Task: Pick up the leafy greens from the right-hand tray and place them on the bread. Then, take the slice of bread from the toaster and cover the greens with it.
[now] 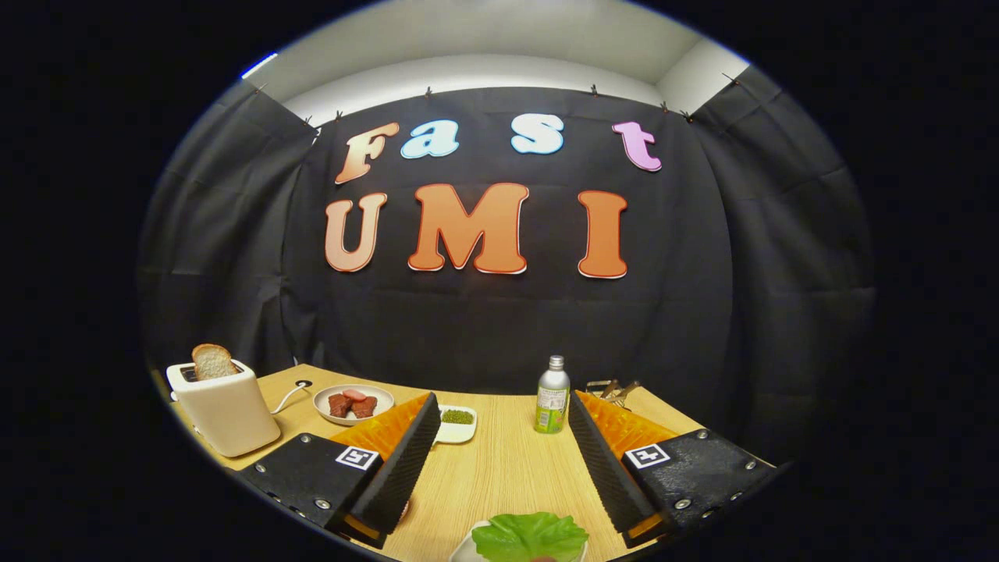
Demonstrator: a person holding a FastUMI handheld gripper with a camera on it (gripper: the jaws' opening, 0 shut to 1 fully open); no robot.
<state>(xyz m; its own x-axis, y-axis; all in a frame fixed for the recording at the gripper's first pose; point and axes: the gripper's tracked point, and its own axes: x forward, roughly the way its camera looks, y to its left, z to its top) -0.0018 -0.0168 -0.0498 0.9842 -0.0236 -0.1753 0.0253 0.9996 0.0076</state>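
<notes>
Greens [531, 535] are sitting low between our gripper's [499, 460] fingers, on what looks like a white plate, so we reckon they're already placed, though we can't make out the bread under them. They're bright green and ruffled. Our jaws are spread wide, holding nothing. The bread slice [213, 361] stands upright in the toaster [224, 410], off to our left beyond the left finger, so we figure the next reach swings left and forward to pinch its flat faces.
</notes>
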